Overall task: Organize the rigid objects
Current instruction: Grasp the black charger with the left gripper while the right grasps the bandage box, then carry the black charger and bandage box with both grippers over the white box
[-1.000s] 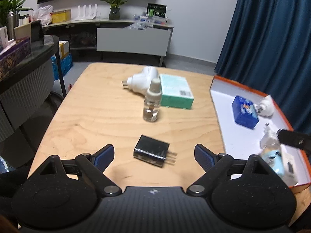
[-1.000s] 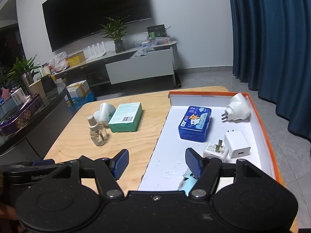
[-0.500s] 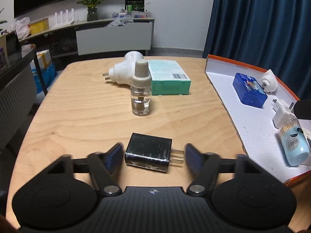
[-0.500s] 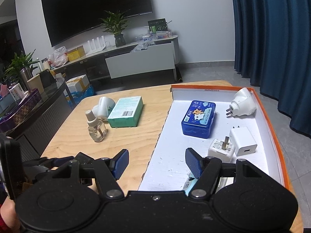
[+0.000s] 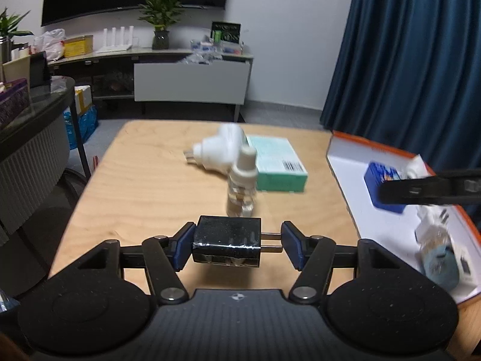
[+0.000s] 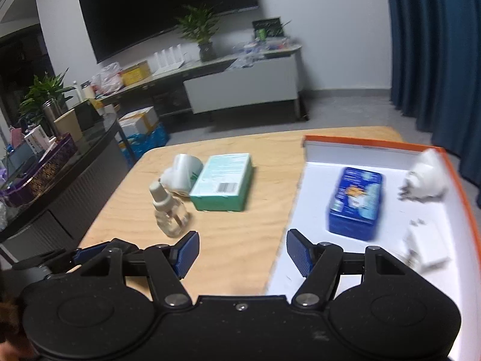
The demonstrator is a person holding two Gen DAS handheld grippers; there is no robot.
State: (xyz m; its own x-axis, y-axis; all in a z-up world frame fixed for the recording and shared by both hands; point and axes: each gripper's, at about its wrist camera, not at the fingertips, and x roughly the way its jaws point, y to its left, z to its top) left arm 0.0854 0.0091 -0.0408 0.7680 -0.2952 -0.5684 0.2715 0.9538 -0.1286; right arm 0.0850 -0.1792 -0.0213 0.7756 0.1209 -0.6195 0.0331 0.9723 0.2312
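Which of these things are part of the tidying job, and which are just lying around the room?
Part of the job:
- black plastic charger block, gripped by the left gripper
- clear glass bottle
- mint-green cardboard box
- orange-rimmed white tray

Just lying about:
- potted green plant
- black television screen

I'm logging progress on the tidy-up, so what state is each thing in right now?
Black charger: clamped in the left claw, prongs against one pad.
Right claw: open, empty.
Clear bottle: upright on the table, capped.
Green box: flat on the table.
White plug-in: on its side beside the box.
Blue tin: flat in the tray.
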